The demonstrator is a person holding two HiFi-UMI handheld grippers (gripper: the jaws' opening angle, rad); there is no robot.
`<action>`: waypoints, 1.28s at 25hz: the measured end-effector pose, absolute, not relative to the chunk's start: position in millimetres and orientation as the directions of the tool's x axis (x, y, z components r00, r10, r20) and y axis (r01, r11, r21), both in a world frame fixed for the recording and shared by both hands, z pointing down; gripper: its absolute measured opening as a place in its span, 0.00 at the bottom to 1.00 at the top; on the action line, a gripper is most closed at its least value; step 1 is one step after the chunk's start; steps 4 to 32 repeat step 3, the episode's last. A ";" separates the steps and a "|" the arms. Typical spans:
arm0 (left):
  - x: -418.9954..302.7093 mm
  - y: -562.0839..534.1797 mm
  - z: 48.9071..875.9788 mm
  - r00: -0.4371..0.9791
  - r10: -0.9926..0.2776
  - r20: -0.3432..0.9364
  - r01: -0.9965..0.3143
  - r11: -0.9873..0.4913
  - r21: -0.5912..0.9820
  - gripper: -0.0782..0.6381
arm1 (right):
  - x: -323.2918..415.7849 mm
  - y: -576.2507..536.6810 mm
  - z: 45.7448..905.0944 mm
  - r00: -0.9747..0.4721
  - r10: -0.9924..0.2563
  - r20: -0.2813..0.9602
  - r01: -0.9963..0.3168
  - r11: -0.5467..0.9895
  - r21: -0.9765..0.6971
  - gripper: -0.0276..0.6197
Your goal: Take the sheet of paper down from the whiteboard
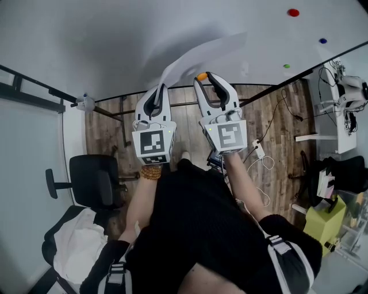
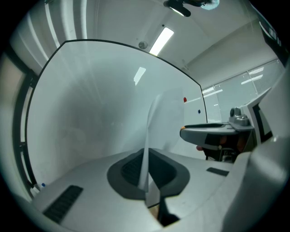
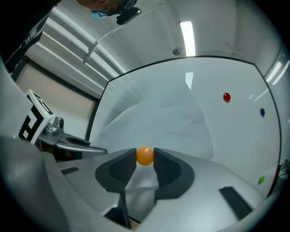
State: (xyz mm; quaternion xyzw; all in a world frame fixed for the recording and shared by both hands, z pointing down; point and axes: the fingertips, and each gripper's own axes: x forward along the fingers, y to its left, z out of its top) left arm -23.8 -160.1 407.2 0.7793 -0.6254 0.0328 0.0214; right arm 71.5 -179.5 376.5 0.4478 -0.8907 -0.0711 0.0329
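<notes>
nearest, at centre frame of the head view, the left tongs (image 1: 160, 88) are clamped together on the lower edge of the sheet of paper (image 1: 202, 53). the sheet curls off the whiteboard (image 1: 103, 40) toward the upper right. just beside them, the right tongs (image 1: 203, 77) pinch a small orange magnet (image 1: 201, 75) at the sheet's edge. the sheet looks largely peeled free and casts a shadow; whether the magnet is pinning it to the board cannot be told. left to do, i judge: pull the magnet clear and bring the paper away. farther off at upper right, a red magnet (image 1: 293, 12), a blue magnet (image 1: 322, 41) and a green magnet (image 1: 286, 66) dot the board, well apart from the sheet. nothing blocks the way. an office chair (image 1: 92, 181) sits at lower left.
</notes>
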 end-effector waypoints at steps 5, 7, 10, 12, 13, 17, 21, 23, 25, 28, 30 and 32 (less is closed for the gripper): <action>-23.4 -160.5 407.3 0.217 -0.973 0.078 -0.976 -0.218 -0.006 0.12 | 72.2 -179.3 378.1 -0.596 -0.803 -0.006 -0.796 0.589 0.139 0.22; -23.4 -160.5 407.3 0.217 -0.973 0.078 -0.976 -0.218 -0.006 0.12 | 72.2 -179.3 378.1 -0.596 -0.803 -0.006 -0.796 0.589 0.139 0.22; -23.4 -160.5 407.3 0.217 -0.973 0.078 -0.976 -0.218 -0.006 0.12 | 72.2 -179.3 378.1 -0.596 -0.803 -0.006 -0.796 0.589 0.139 0.22; -23.4 -160.5 407.3 0.217 -0.973 0.078 -0.976 -0.218 -0.006 0.12 | 72.2 -179.3 378.1 -0.596 -0.803 -0.006 -0.796 0.589 0.139 0.22; -23.4 -160.5 407.3 0.217 -0.973 0.078 -0.976 -0.218 -0.006 0.12 | 72.2 -179.3 378.1 -0.596 -0.803 -0.006 -0.796 0.589 0.139 0.22; -23.4 -160.5 407.3 0.217 -0.973 0.078 -0.976 -0.218 -0.006 0.12 | 72.2 -179.3 378.1 -0.596 -0.803 -0.006 -0.796 0.589 0.139 0.22; -23.4 -160.5 407.3 0.217 -0.973 0.078 -0.976 -0.218 -0.006 0.12 | 72.2 -179.3 378.1 -0.596 -0.803 -0.006 -0.796 0.589 0.139 0.22; -23.4 -160.5 407.3 0.217 -0.973 0.078 -0.976 -0.218 -0.006 0.12 | 72.2 -179.3 378.1 -0.596 -0.803 -0.006 -0.796 0.589 0.139 0.22; -23.4 -160.5 407.3 0.217 -0.973 0.078 -0.976 -0.218 -0.006 0.12 | 72.2 -179.3 378.1 -0.596 -0.803 -0.006 -0.796 0.589 0.139 0.22; -23.4 -160.5 407.3 0.217 -0.973 0.078 -0.976 -0.218 -0.006 0.12 | 72.2 -179.3 378.1 -0.596 -0.803 -0.006 -0.796 0.589 0.139 0.22; -23.4 -160.5 407.3 0.217 -0.973 0.078 -0.976 -0.218 -0.006 0.12 | 72.2 -179.3 378.1 -0.596 -0.803 -0.006 -0.796 0.589 0.139 0.22; -23.4 -160.5 407.3 0.217 -0.973 0.078 -0.976 -0.218 -0.006 0.12 | 72.2 -179.3 378.1 -0.596 -0.803 -0.006 -0.796 0.589 0.139 0.22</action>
